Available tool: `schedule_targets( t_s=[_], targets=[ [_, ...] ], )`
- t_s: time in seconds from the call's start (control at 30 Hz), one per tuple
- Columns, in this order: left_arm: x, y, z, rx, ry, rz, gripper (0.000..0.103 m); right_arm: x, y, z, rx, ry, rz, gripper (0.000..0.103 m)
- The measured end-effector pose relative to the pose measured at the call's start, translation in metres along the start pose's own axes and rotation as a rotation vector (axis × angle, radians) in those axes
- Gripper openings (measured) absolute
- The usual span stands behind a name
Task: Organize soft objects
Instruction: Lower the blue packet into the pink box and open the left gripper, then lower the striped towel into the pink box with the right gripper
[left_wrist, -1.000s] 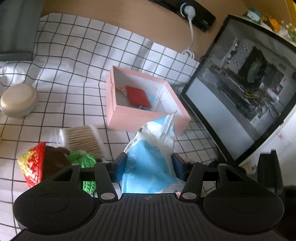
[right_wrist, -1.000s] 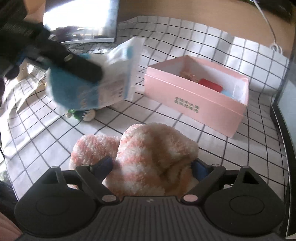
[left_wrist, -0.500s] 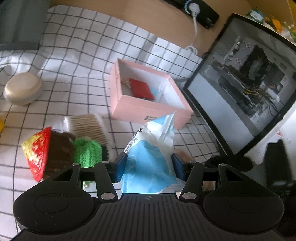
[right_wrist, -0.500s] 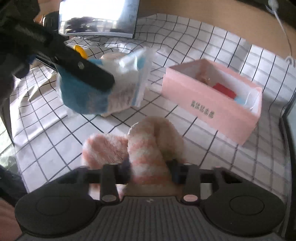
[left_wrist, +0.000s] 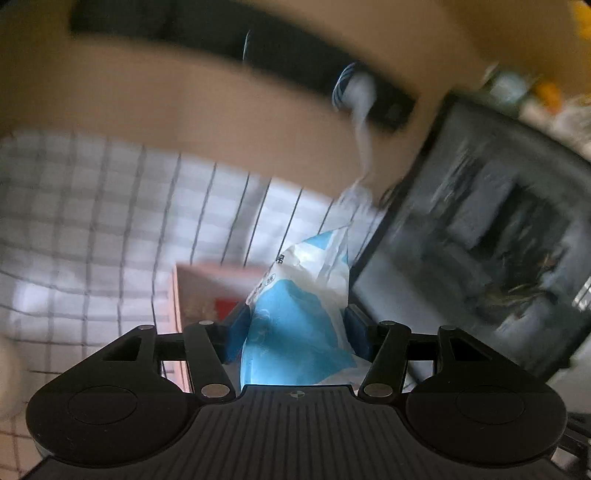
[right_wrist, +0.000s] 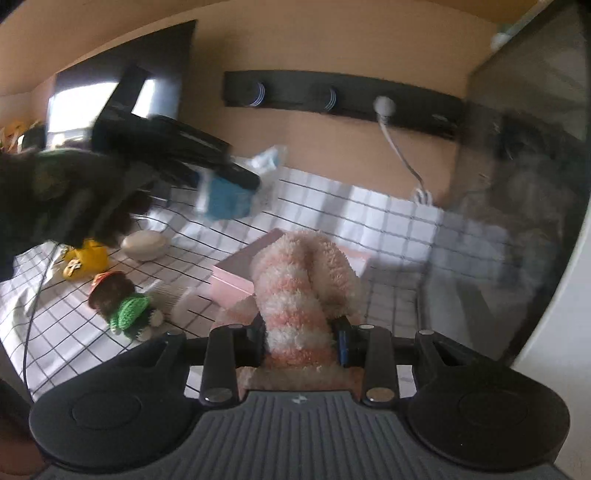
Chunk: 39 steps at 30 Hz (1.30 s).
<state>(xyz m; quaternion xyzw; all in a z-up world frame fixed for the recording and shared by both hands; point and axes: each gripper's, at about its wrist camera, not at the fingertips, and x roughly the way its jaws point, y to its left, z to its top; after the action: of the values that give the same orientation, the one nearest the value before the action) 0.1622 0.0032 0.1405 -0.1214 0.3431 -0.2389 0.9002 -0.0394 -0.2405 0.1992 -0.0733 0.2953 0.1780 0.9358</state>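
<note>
Blue-and-white plastic packet (left_wrist: 295, 314) sits pinched between the blue pads of the left tool (left_wrist: 295, 326), its crinkled top pointing up and away from the camera; the same packet (right_wrist: 231, 195) shows in the right wrist view, held in the air above the checked cloth (right_wrist: 74, 332) by the left tool (right_wrist: 207, 162) and a dark-gloved hand (right_wrist: 62, 199). Left wrist view is heavily blurred. Below and behind the packet lies the pink box (left_wrist: 207, 291), open at the top, with a red item (left_wrist: 226, 307) visible inside; other contents cannot be made out. Right tool (right_wrist: 300, 341) is closed on a fluffy pink-and-white striped sock (right_wrist: 295, 291), which stands up between the fingers and curls over at its top, lifted off the counter. Pink box (right_wrist: 236, 273) lies just beyond the sock, partly hidden by it. On the cloth to the left rest a knitted doll (right_wrist: 122, 299) with green clothing, a packet of cotton swabs (right_wrist: 168, 293) just beside it, a pale oval dish (right_wrist: 144, 245) and a yellow toy (right_wrist: 86, 260). A glass-sided computer case (left_wrist: 480, 251) stands at the right edge of the cloth. On the tan wall (right_wrist: 332, 155) a black power strip (right_wrist: 343, 98) carries a white plug (right_wrist: 384, 105) with its cable hanging down.
</note>
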Motion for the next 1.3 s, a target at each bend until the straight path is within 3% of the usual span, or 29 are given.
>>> schedule_targets(
  t_s=[0.13,0.23,0.4,0.57,0.67,0.73,0.83,0.87,0.93,1.03,1.17,1.3],
  targets=[
    [0.048,0.01,-0.015,0.014,0.044,0.094,0.06,0.007,-0.002,-0.011,0.039,0.046,-0.07,0.033],
    [0.043,0.012,-0.027,0.002,-0.028,0.132,0.06,0.012,-0.008,-0.016,0.084,0.073,-0.104,0.033],
    [-0.002,0.023,-0.04,-0.113,-0.122,0.064,0.06,0.024,-0.026,0.009,0.152,0.053,-0.114,0.033],
    [-0.042,0.025,-0.073,-0.153,-0.069,-0.013,0.059,0.059,-0.042,0.072,0.199,-0.078,-0.121,0.033],
    [-0.063,0.028,-0.094,-0.197,-0.049,-0.041,0.059,0.111,-0.04,0.101,0.191,-0.109,-0.172,0.034],
    [-0.077,0.032,-0.105,-0.215,-0.039,-0.038,0.059,0.161,-0.03,0.105,0.153,-0.055,-0.222,0.034],
    [-0.098,0.041,-0.117,-0.216,-0.029,-0.014,0.059,0.24,-0.013,0.09,0.105,0.156,-0.308,0.034],
    [-0.105,0.046,-0.12,-0.216,-0.029,0.01,0.06,0.265,-0.01,0.08,0.129,0.246,-0.29,0.033],
    [-0.119,0.057,-0.124,-0.233,-0.035,0.063,0.059,0.29,-0.003,0.064,0.185,0.341,-0.234,0.033],
    [-0.138,0.077,-0.13,-0.307,-0.025,0.138,0.059,0.308,0.003,0.052,0.256,0.378,-0.143,0.033],
    [-0.152,0.095,-0.136,-0.362,-0.028,0.183,0.058,0.311,-0.005,0.05,0.309,0.389,-0.118,0.039],
    [-0.156,0.103,-0.135,-0.378,-0.033,0.185,0.057,0.278,-0.015,0.051,0.314,0.34,-0.091,0.063]
  ],
)
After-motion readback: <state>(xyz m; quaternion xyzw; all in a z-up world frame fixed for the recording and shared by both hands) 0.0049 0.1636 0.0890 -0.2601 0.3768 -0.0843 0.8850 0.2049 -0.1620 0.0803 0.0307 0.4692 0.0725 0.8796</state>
